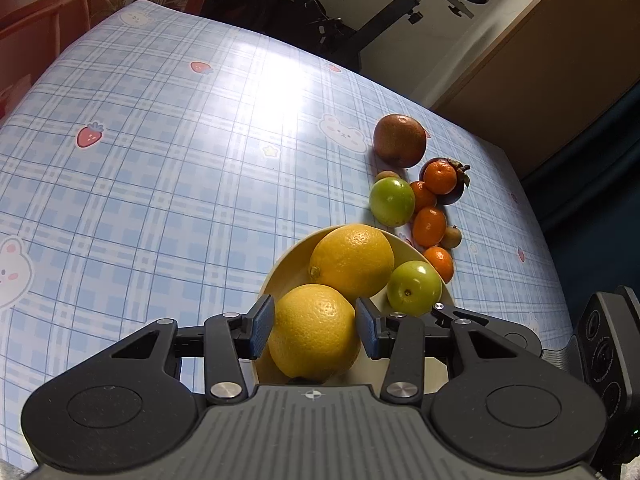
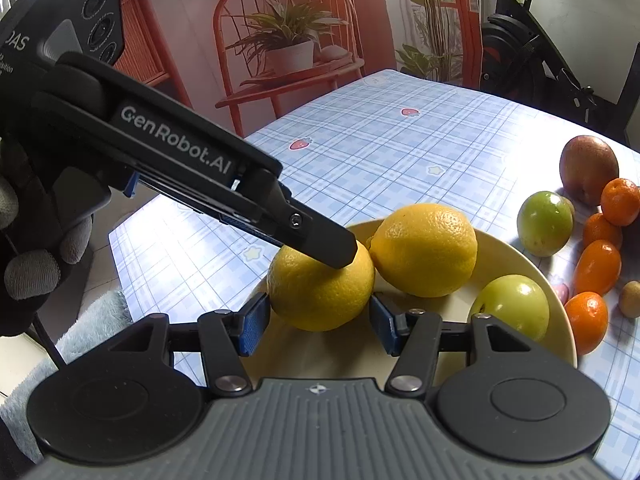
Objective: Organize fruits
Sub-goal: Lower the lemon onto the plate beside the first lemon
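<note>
My left gripper (image 1: 316,320) is shut on a yellow lemon (image 1: 314,332), its blue pads pressing both sides, low over the near part of a pale yellow plate (image 1: 288,264). From the right wrist view its finger (image 2: 340,248) lies on that lemon (image 2: 320,284). Whether the lemon rests on the plate (image 2: 496,256) I cannot tell. My right gripper (image 2: 320,320) stands open, and the lemon sits just beyond its fingertips. A second lemon (image 1: 352,260) (image 2: 424,250) and a green fruit (image 1: 414,288) (image 2: 512,304) lie on the plate.
Loose fruit lies right of the plate: a green fruit (image 2: 544,224), a brown-red one (image 1: 400,140), several small oranges (image 1: 430,226), a dark purple fruit (image 1: 452,196). An orange chair with a potted plant (image 2: 288,48) and an exercise bike (image 1: 360,20) stand past the table. A gloved hand (image 2: 32,272) holds the left gripper.
</note>
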The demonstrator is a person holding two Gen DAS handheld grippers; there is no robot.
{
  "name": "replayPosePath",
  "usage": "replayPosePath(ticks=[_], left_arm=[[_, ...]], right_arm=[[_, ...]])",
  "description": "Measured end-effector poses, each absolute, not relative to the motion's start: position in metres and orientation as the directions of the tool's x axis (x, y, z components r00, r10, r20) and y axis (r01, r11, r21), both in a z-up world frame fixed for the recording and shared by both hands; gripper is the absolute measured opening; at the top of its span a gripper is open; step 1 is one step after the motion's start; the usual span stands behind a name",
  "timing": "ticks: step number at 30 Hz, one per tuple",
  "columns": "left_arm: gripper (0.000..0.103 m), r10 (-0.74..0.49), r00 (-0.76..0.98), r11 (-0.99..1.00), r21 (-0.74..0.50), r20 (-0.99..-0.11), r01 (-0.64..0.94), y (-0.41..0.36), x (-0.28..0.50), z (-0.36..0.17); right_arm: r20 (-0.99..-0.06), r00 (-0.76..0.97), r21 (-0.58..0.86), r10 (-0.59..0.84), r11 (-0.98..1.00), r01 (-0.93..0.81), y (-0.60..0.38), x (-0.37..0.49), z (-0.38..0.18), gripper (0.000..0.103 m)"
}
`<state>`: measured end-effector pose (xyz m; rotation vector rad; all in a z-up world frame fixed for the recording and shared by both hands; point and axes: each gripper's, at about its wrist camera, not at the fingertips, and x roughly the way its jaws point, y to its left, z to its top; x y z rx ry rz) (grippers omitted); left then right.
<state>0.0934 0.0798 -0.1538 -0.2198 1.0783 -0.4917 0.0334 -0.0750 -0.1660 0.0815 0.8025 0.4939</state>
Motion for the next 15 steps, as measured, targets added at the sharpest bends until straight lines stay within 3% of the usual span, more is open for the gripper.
replayPosePath(ticks=[15], left_arm=[[0.047,-0.486,0.404,0.873,-0.410,-0.775,0.264,0.080,0.117,-0.155]], right_arm=[[-0.656,0.633,0.190,0.410,0.902,-0.387,-0.069,0.049,-0.169,0.058]])
